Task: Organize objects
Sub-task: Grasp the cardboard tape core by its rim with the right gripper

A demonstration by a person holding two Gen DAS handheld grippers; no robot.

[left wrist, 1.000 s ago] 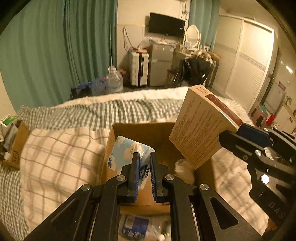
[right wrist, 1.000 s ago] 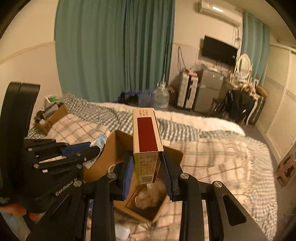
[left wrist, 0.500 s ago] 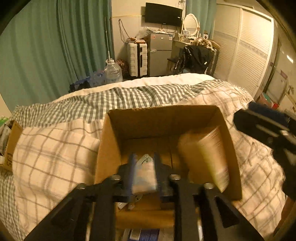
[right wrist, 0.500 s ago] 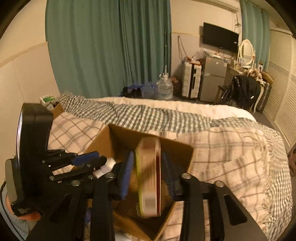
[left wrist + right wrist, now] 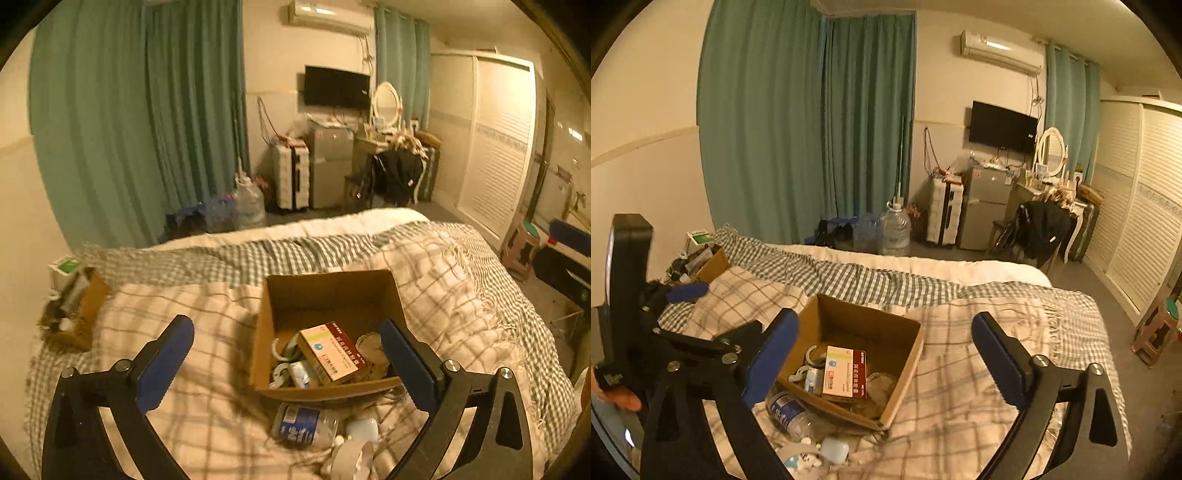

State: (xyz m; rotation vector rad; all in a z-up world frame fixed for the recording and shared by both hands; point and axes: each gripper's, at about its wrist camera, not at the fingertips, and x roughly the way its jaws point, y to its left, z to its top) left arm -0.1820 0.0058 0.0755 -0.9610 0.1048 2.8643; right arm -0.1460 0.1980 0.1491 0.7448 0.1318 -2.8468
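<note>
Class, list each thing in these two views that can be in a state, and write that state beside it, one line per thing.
Left tongs: open, empty.
Right tongs: open, empty.
Cardboard box: open-topped, partly filled, on the bed.
Medicine carton: closed, lying tilted inside the box.
Plastic bottle: lying on its side on the blanket, outside the box.
Curtains: drawn shut.
TV: off, screen dark.

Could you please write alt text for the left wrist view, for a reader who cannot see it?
An open left hand-held gripper hangs empty above a cardboard box on a checked blanket, with a red-and-white carton lying among small items inside. A plastic bottle lies on the blanket just in front of the box.
</note>
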